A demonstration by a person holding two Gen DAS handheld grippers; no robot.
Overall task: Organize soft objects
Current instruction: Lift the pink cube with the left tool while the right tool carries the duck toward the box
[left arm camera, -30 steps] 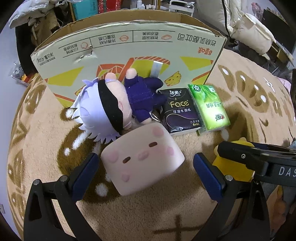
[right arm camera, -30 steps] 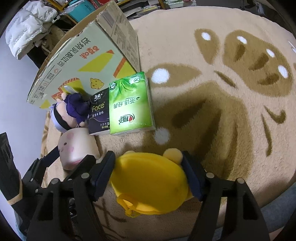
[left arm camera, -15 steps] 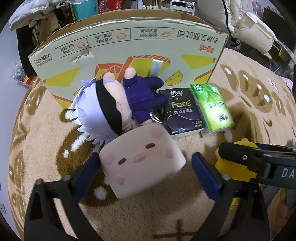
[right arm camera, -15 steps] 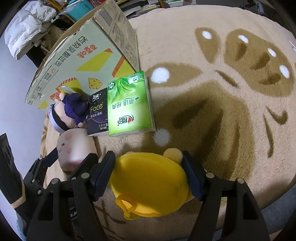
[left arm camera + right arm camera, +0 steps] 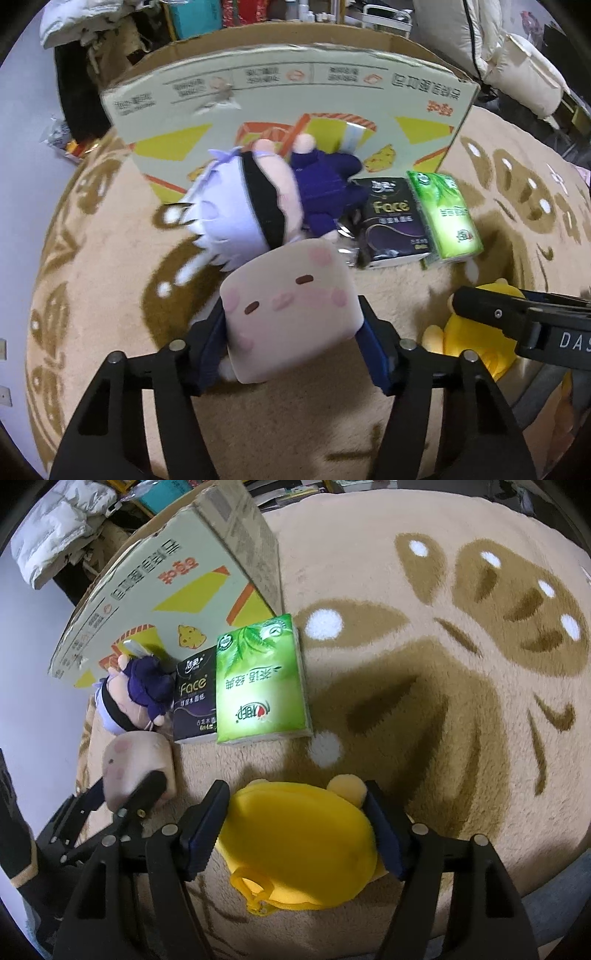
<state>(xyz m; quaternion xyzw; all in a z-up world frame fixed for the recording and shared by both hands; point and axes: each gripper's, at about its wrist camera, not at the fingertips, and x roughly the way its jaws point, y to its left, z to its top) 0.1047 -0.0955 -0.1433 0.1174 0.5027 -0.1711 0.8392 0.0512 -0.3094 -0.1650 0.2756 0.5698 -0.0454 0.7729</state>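
Note:
My left gripper (image 5: pixel 291 325) is shut on a pink cube plush (image 5: pixel 291 302) with a drawn face, its blue pads pressing both sides; the plush also shows in the right wrist view (image 5: pixel 133 771). My right gripper (image 5: pixel 295 823) is shut on a yellow bear plush (image 5: pixel 299 842), which also shows in the left wrist view (image 5: pixel 476 343). A lilac-haired doll (image 5: pixel 258 210) in a dark purple suit lies against the cardboard box (image 5: pixel 288 110). A black tissue pack (image 5: pixel 395 221) and a green tissue pack (image 5: pixel 447 218) lie side by side to its right.
Everything rests on a beige round rug (image 5: pixel 443 686) with brown patterns. The cardboard box (image 5: pixel 155 587) stands at the rug's far edge. White padded jackets (image 5: pixel 517 62) and clutter lie behind the box.
My left gripper has closed from wide open onto the pink cube plush and lifted it slightly toward the doll. The right gripper stays on the yellow plush.

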